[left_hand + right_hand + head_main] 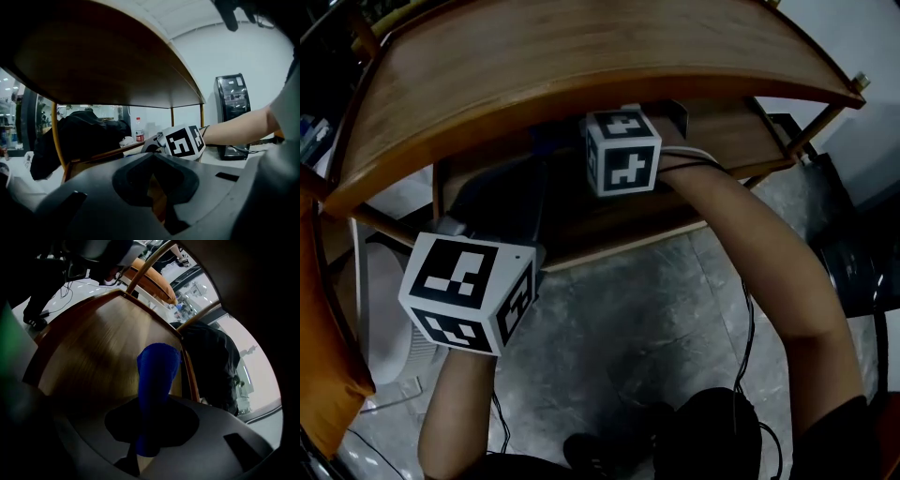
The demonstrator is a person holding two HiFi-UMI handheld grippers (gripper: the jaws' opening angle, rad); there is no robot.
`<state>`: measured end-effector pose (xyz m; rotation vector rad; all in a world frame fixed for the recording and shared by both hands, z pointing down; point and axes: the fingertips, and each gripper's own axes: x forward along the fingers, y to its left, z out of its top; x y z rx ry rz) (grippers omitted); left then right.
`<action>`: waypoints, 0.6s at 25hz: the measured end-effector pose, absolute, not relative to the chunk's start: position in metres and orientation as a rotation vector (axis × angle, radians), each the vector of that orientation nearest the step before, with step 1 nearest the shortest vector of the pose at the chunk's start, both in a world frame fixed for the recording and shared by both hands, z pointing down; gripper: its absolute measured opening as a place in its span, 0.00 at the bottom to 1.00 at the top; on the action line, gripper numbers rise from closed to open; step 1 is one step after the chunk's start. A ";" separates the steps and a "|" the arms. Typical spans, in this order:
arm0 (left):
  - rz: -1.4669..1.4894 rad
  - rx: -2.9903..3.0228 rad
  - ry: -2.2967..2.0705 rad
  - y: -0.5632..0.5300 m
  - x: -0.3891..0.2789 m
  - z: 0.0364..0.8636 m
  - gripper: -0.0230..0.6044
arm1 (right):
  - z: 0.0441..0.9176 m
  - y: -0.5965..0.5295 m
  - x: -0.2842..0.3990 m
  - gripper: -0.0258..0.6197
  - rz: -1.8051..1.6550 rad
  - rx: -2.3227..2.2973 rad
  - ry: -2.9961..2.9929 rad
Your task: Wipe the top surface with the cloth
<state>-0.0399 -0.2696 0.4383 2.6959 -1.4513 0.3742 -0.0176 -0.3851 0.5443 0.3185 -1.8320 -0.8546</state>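
The wooden table's curved top surface [581, 56] is bare. My right gripper [151, 401] reaches under it, over the lower shelf [89, 352], and is shut on a blue cloth [157, 373] that hangs forward from its jaws. In the head view only its marker cube [623, 150] shows, tucked below the top's front edge. My left gripper [152, 159] is shut with nothing in it and sits lower, at the table's left front, with its cube [469, 291] over the floor. From there I see the top's dark underside [108, 61] and the right gripper's cube [185, 140].
A black garment or bag [79, 136] lies beyond the shelf's far rail, beside a small bottle [139, 135]. A black cabinet [233, 112] stands to the right. An orange cushion [323, 356] and a white object [389, 319] sit left of the table. Cables trail on the grey floor [656, 319].
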 end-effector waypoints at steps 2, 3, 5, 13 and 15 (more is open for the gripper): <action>0.383 2.711 -1.426 -0.273 -0.028 0.437 0.05 | 0.546 -0.390 0.007 0.14 -0.825 0.338 -1.810; 0.387 2.719 -1.417 -0.274 -0.022 0.436 0.05 | 0.545 -0.393 0.020 0.14 -0.810 0.352 -1.800; 0.390 2.732 -1.403 -0.278 -0.011 0.434 0.05 | 0.542 -0.399 0.046 0.14 -0.786 0.390 -1.783; 0.469 2.803 -1.245 -0.284 0.051 0.440 0.05 | 0.529 -0.426 0.141 0.14 -0.703 0.538 -1.701; 0.470 2.821 -1.220 -0.283 0.065 0.438 0.05 | 0.528 -0.431 0.161 0.14 -0.679 0.564 -1.685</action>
